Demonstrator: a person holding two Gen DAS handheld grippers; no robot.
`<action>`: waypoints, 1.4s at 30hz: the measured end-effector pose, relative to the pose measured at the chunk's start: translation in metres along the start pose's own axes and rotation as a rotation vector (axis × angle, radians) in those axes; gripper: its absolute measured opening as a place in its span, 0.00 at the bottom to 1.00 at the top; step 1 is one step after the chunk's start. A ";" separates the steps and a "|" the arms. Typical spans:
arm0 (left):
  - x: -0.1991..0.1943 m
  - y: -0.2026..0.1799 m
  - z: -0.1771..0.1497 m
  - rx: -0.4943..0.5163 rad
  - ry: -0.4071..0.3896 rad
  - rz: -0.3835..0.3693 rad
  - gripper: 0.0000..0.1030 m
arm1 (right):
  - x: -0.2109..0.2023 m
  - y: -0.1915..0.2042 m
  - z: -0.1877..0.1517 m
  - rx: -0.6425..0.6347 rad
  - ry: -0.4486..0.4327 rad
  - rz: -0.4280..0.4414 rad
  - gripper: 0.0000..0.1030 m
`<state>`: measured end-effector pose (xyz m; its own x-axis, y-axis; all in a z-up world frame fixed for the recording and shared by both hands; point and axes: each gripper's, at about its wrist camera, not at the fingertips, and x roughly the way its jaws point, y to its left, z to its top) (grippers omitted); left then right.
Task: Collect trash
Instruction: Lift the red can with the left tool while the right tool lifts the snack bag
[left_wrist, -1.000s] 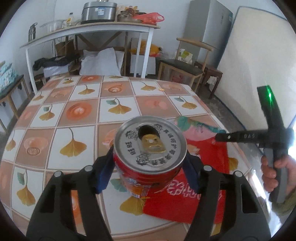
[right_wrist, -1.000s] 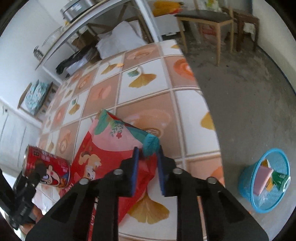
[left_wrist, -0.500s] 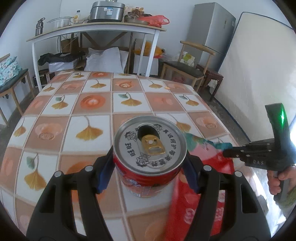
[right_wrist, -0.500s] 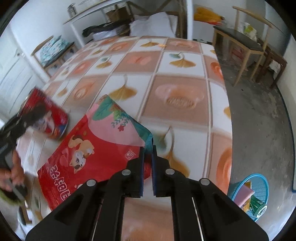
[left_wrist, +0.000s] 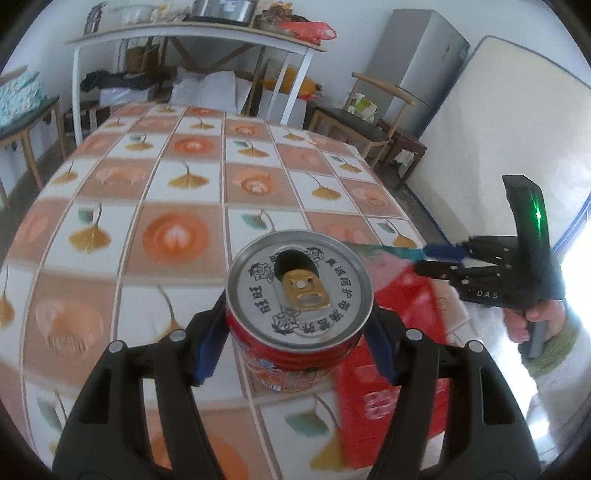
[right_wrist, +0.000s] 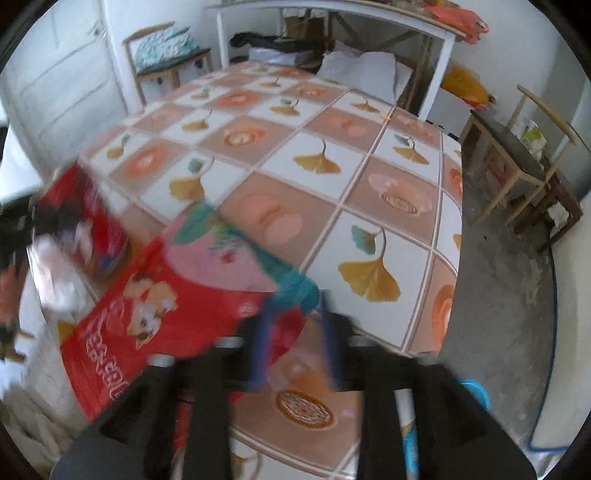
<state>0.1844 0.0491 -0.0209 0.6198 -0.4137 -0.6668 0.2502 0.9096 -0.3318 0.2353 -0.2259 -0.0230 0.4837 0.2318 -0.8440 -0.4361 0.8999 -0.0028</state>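
Observation:
My left gripper (left_wrist: 298, 334) is shut on a red drink can (left_wrist: 298, 306) with an opened silver top, held upright above the tiled table (left_wrist: 184, 206). A red snack bag (right_wrist: 177, 314) with a teal corner hangs off the table's near edge. In the right wrist view my right gripper (right_wrist: 295, 332) is blurred and its jaws look spread, with the bag's teal corner (right_wrist: 295, 291) at the left finger. In the left wrist view the right gripper (left_wrist: 439, 254) looks closed on the bag's corner (left_wrist: 391, 254). The can also shows blurred in the right wrist view (right_wrist: 92, 225).
A blue trash basket (right_wrist: 476, 398) sits on the floor at the table's right side, mostly hidden behind my right gripper. Wooden chairs (right_wrist: 524, 155) stand by the far right wall. A white shelf table (left_wrist: 192, 40) with pots stands behind the tiled table.
Both grippers have lifted and swung. The right gripper's jaws, shut on the bag's corner before, now look spread apart in a blurred frame. The can stays held in the left gripper.

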 end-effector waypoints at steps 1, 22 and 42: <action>-0.003 -0.001 -0.004 -0.005 -0.004 0.001 0.61 | -0.005 -0.001 0.000 0.034 -0.029 0.006 0.62; -0.020 -0.032 -0.037 -0.007 -0.023 -0.024 0.61 | 0.008 -0.004 -0.093 0.723 0.140 0.601 0.62; -0.021 -0.040 -0.039 0.018 -0.034 -0.006 0.61 | 0.028 0.014 -0.090 0.806 0.080 0.766 0.09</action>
<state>0.1321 0.0198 -0.0197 0.6428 -0.4184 -0.6417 0.2675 0.9075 -0.3237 0.1746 -0.2401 -0.0950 0.2346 0.8300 -0.5061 0.0361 0.5128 0.8577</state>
